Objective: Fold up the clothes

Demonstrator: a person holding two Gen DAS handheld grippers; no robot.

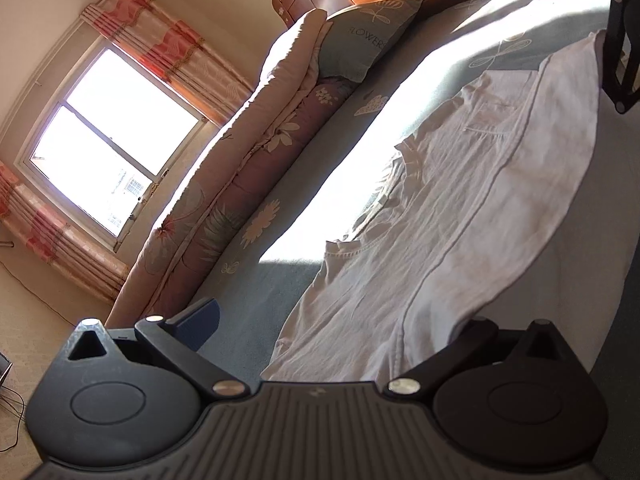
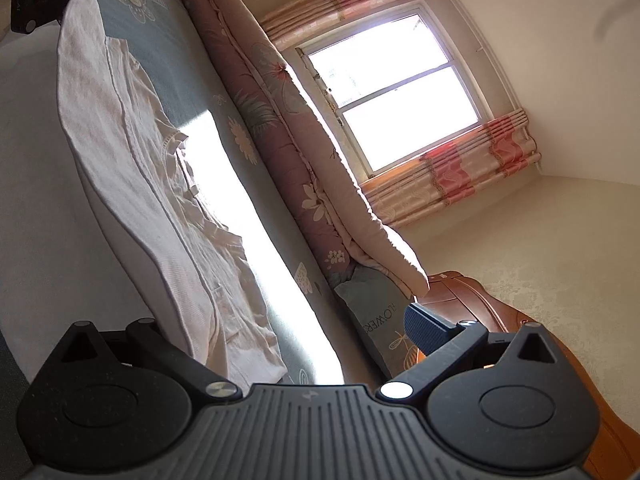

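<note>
One word, "FLOWERS", is showing on the pillow [image 1: 360,40] at the upper centre. The white shirt [image 1: 460,208] is lying on the bed [image 1: 280,280], filling the right half, between the left gripper's [image 1: 336,332] spread fingers [image 1: 200,320]. The right gripper's [image 2: 288,344] fingers are gaping too.

White shirt [image 1: 460,208], grey-blue floral bedsheet [image 1: 304,160], pink floral curtains [image 1: 160,44]

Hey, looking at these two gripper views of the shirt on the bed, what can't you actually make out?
- Shirt: near hem, left view, hidden behind gripper body.
- Bedsheet: sunlit strip blown out, pattern lost.
- Window: outside overexposed, both views.
- Right gripper: cut off by the left view's edge.
</note>
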